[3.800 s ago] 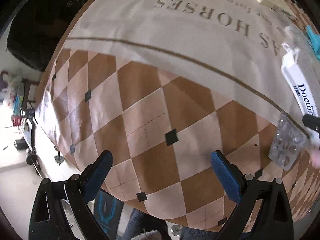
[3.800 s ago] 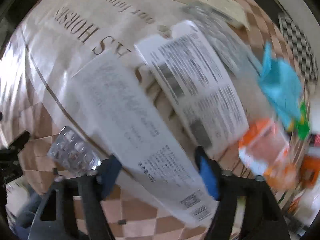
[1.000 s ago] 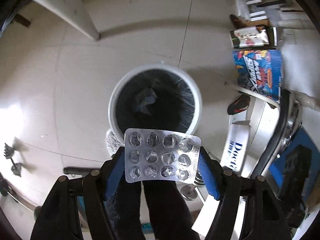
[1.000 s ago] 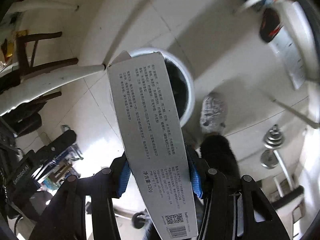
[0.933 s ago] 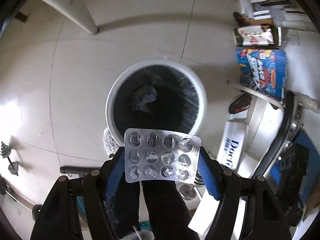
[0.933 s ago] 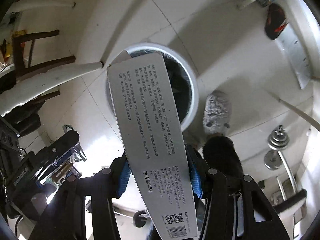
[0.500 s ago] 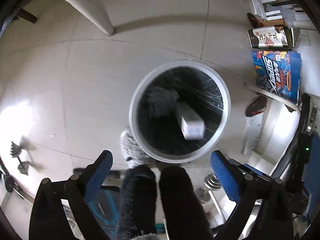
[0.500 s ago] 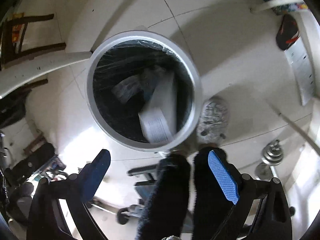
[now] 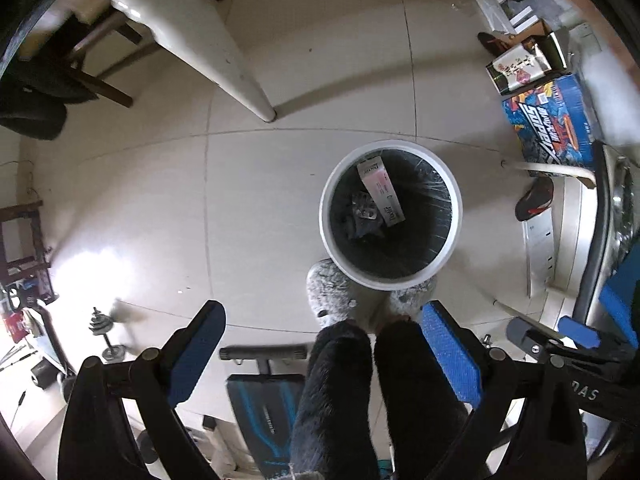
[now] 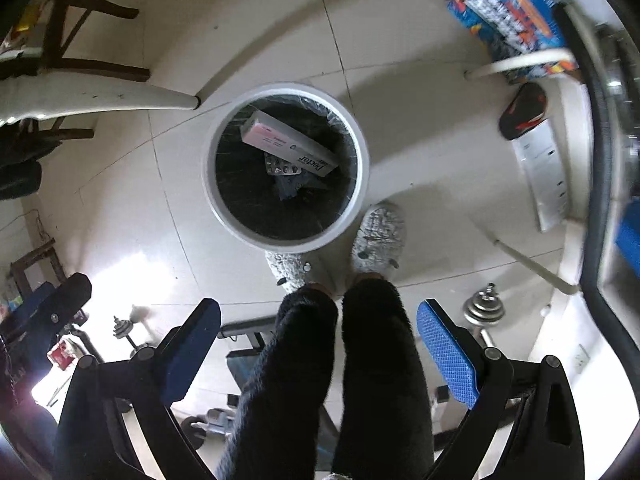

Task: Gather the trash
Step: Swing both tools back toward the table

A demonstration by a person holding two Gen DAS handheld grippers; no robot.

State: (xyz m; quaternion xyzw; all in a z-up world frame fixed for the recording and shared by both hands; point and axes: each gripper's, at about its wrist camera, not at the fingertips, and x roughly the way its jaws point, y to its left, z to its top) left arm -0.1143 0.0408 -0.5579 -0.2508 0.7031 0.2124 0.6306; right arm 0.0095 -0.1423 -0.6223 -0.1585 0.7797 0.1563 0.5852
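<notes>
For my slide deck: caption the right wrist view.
Open right gripper above white round bin holding long white carton and silver blister pack.

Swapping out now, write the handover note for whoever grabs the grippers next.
Left gripper: open, empty, above the floor near the trash bin.
Right gripper: open, empty, also over the bin.
Done: the long box and the blister pack both lie inside the black-lined bin, the box leaning across the pack.
Left: nothing more to drop here. No other trash shows in these views; go back to the table, out of view, and check for what remains.
</notes>
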